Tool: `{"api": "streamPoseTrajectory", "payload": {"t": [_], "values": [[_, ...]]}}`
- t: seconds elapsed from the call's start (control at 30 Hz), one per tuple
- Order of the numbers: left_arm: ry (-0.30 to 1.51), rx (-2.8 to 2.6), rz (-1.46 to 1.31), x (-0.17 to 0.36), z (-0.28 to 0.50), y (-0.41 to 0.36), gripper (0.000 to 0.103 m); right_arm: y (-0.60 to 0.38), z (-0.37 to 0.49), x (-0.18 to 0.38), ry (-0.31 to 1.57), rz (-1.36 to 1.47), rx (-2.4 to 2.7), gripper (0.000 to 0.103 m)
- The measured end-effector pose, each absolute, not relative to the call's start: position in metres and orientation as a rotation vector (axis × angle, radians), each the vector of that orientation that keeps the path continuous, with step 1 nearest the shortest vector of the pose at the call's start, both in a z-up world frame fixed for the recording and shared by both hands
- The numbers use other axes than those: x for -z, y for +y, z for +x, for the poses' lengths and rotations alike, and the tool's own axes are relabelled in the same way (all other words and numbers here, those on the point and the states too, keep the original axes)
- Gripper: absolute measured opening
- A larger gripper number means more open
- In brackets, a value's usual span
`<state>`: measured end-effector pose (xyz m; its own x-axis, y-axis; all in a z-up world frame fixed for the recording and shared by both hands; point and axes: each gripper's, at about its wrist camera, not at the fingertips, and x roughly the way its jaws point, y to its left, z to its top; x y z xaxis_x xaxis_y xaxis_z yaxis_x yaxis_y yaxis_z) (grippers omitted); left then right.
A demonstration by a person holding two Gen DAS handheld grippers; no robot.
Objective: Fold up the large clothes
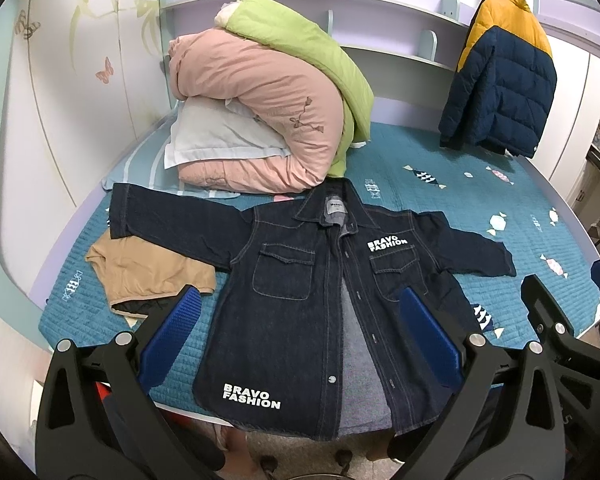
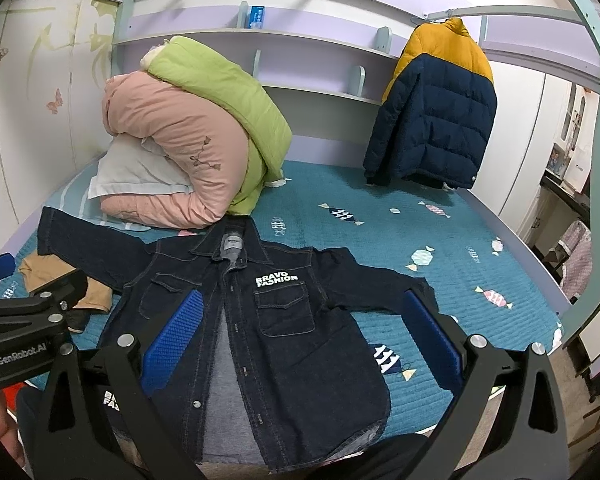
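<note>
A dark denim jacket (image 1: pixel 300 304) (image 2: pixel 268 320) lies face up on the teal bed, front open, both sleeves spread sideways, hem hanging over the near edge. White "BRAVO FASHION" lettering marks its chest and hem. My left gripper (image 1: pixel 300 332) hovers open above the jacket's lower half, blue pads wide apart, holding nothing. My right gripper (image 2: pixel 300 332) is open too, over the jacket's right front panel and the quilt beside it. The left gripper's black body (image 2: pixel 28 320) shows at the left of the right wrist view, and the right gripper's body (image 1: pixel 560 320) shows at the right of the left wrist view.
A tan garment (image 1: pixel 148 276) lies partly under the left sleeve. Rolled pink and green duvets (image 1: pixel 268 112) with a pillow sit at the bed's head. A navy and yellow puffer jacket (image 1: pixel 500 80) hangs at the back right. Teal quilt (image 2: pixel 440 232) stretches to the right.
</note>
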<state>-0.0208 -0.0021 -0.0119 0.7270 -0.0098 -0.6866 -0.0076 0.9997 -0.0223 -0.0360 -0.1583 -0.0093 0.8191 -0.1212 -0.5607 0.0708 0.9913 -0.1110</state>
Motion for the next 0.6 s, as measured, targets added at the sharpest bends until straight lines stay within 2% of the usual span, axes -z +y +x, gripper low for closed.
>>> {"api": "streamPoseTrajectory", "payload": {"t": [0.6], "values": [[0.758, 0.025, -0.112, 0.022, 0.008, 0.03, 0.099, -0.146, 0.007, 0.036, 0.727, 0.02, -0.017, 0.096]]}}
